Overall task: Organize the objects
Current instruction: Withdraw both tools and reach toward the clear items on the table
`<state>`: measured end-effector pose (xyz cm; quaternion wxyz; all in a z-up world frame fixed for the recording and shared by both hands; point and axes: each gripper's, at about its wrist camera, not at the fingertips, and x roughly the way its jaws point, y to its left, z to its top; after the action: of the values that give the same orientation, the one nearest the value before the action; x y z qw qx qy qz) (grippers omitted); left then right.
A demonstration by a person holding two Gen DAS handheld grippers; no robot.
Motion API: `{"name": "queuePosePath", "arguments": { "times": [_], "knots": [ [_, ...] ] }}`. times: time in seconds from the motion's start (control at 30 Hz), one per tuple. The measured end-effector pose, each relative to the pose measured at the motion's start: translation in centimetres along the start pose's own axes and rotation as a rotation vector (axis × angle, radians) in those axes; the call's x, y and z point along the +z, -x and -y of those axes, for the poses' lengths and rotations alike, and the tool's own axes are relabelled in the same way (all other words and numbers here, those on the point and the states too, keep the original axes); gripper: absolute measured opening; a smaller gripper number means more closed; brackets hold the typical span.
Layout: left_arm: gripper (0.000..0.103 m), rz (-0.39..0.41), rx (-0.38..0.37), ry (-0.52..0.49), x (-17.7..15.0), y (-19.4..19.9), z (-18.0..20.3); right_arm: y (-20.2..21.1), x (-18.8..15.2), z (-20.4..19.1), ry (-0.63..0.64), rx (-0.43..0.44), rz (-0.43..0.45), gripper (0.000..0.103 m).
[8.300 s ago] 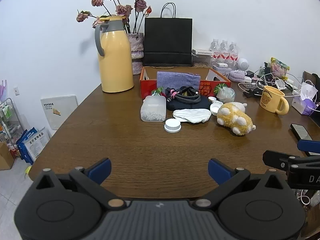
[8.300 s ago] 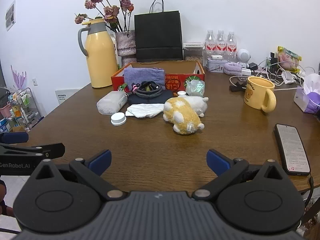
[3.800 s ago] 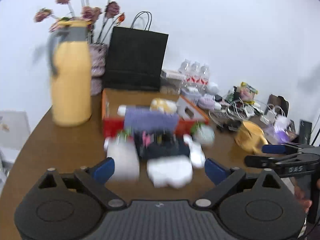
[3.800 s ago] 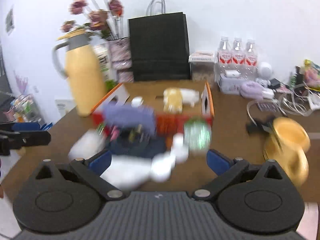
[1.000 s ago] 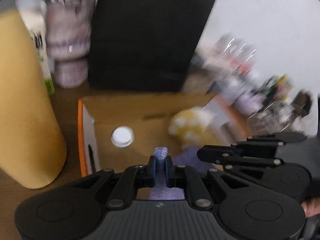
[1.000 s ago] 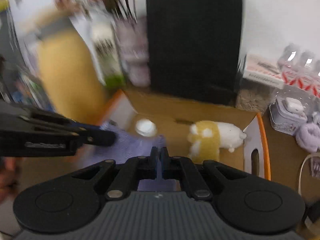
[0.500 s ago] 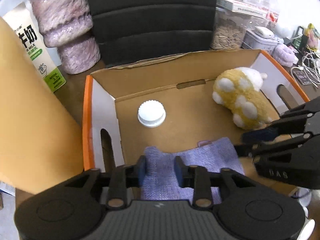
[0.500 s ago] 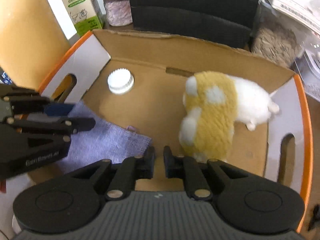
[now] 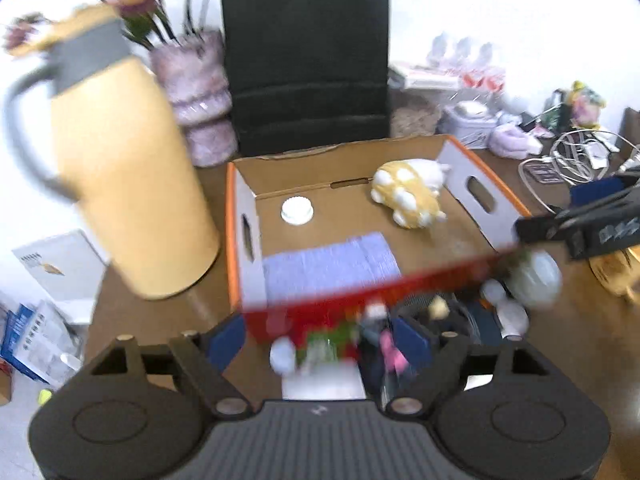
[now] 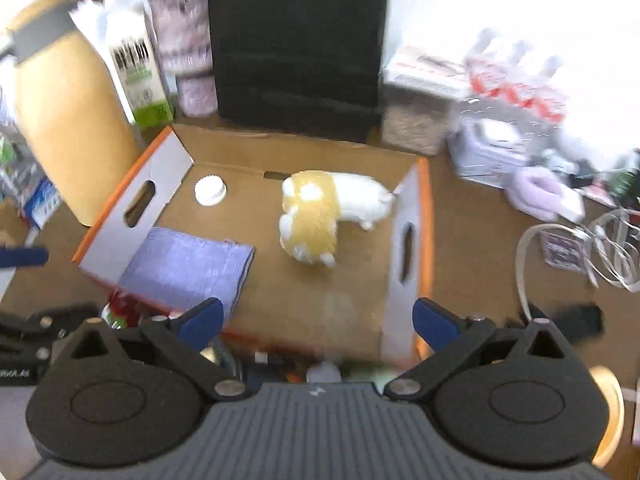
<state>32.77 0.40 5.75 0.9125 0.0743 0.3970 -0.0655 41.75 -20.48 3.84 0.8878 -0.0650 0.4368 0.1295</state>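
Brown surface point(image 10: 480, 240) is carrying the box point(image 10: 408, 240); cloth point(image 10: 188, 268) is lying at its 7 o'clock corner. Left hand-held gripper point(image 9: 320, 338) and right hand-held gripper point(image 10: 316, 316) are both released, grasping nothing.

Both tools, left tool point(image 9: 318, 340) and right tool point(image 10: 316, 318), have let go of the purple cloth point(image 10: 186, 270), spread wide and pulled back from the cardboard box point(image 10: 404, 236).
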Motion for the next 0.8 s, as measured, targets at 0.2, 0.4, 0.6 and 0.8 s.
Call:
{"name": "queuePosePath", "arguments": {
  "times": [0.2, 0.4, 0.6, 0.8],
  "knots": [
    [0.093, 0.207, -0.053, 0.079, -13.3, 10.0, 2.0, 10.2, -14.7, -2.1, 0.002, -0.03, 0.279, 0.103],
    [0.094, 0.233, -0.016, 0.13, -21.1, 12.6, 4.8, 14.1, -28.0, -5.1, 0.045, 0.022, 0.274, 0.103],
    [0.094, 0.239, 0.001, 0.126, -19.3, 10.7, 4.5, 13.1, -28.7, -6.6, 0.088, -0.004, 0.232, 0.103],
    [0.094, 0.251, 0.031, 0.122, -16.3, 6.2, 2.6, 10.7, -26.2, -4.4, -0.001, -0.023, 0.287, 0.103]
  ]
}}
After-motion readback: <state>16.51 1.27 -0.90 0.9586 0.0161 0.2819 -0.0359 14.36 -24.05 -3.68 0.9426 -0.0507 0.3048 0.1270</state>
